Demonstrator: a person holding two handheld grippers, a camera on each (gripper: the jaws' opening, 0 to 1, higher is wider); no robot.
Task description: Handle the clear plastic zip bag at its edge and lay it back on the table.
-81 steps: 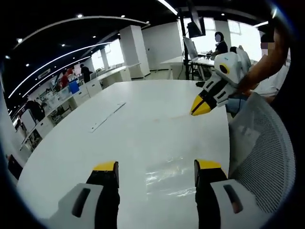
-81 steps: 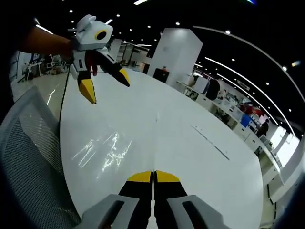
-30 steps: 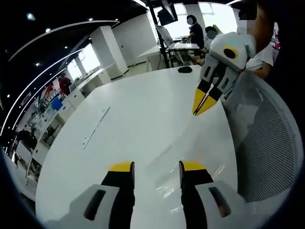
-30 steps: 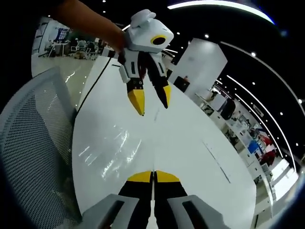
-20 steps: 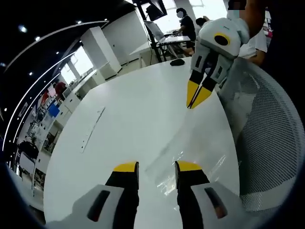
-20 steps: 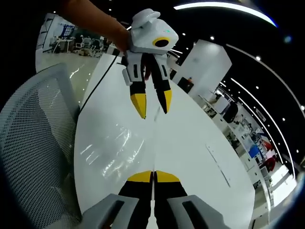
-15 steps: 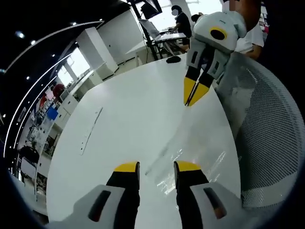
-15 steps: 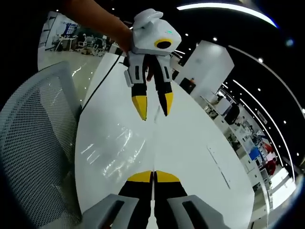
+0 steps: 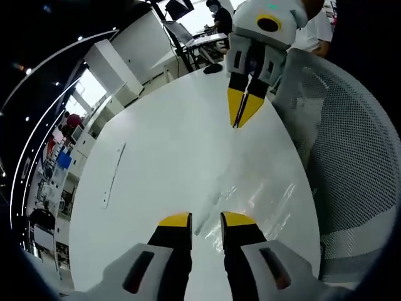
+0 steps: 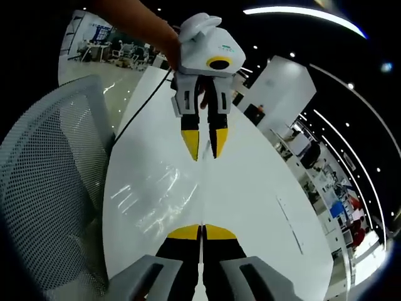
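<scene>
Since a moment ago the left tongs point(image 9: 205, 218) have narrowed their gap and now stand only slightly parted, low over the near end of the clear plastic zip bag point(image 9: 254, 197), which lies flat on the white surface point(image 9: 163, 150) close to its edge beside the mesh chair point(image 9: 351, 157). Whether their tips touch the film cannot be told. The right tongs point(image 10: 201, 229) are pressed together, as before, with nothing between them; in the left gripper view they point(image 9: 241, 113) point down at the far end of the bag, and they have drawn nearer to the left pair. In the right gripper view the left tongs point(image 10: 203, 143) hang just above the bag point(image 10: 153, 197), a bare forearm point(image 10: 135, 25) behind them. The bag sits along the chair-side rim of the surface point(image 10: 250, 188); away from that rim the top is broad and bare apart from a thin pale strip point(image 9: 113, 175) well off from the bag.
</scene>
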